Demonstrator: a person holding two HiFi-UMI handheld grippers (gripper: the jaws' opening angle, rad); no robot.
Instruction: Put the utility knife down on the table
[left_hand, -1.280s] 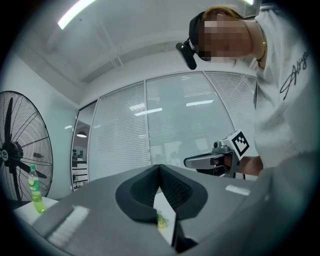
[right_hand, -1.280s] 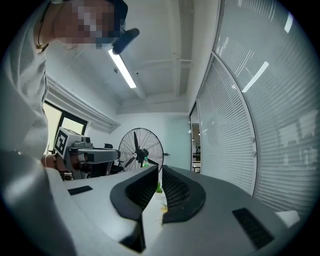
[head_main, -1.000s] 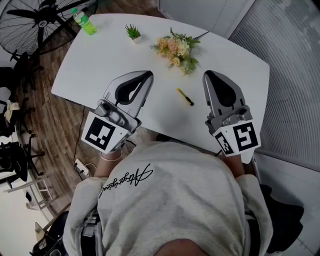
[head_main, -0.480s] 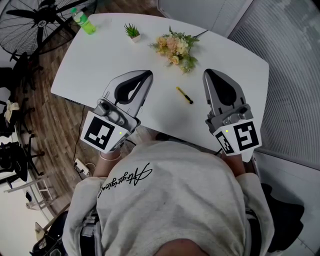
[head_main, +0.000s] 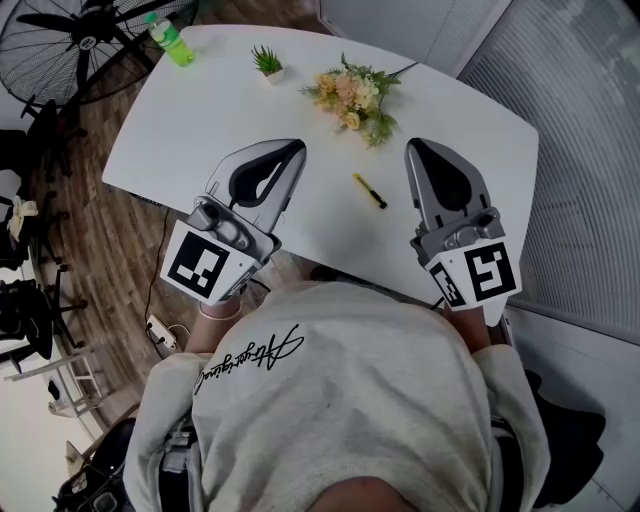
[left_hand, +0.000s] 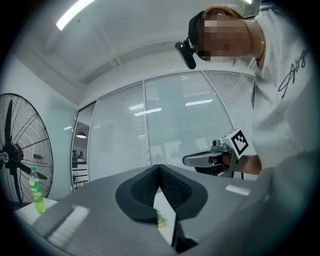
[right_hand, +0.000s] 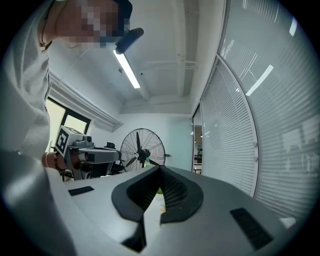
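The utility knife (head_main: 369, 191), yellow and black, lies flat on the white table (head_main: 200, 110) between my two grippers, touching neither. In the head view my left gripper (head_main: 297, 148) hovers to its left, jaw tips together and nothing between them. To the knife's right my right gripper (head_main: 413, 150) is likewise shut and empty. The left gripper view has the left gripper (left_hand: 160, 167) with its tips meeting, and the right gripper (left_hand: 215, 157) across from it. The right gripper view shows its own closed tips, right gripper (right_hand: 160, 170), and the left gripper (right_hand: 90, 152) opposite. The knife shows in neither gripper view.
A flower bouquet (head_main: 352, 95), a small potted plant (head_main: 267, 63) and a green bottle (head_main: 172, 42) sit at the table's far side. A standing fan (head_main: 80, 40) is beyond the left corner. Window blinds run along the right. The person's torso fills the near foreground.
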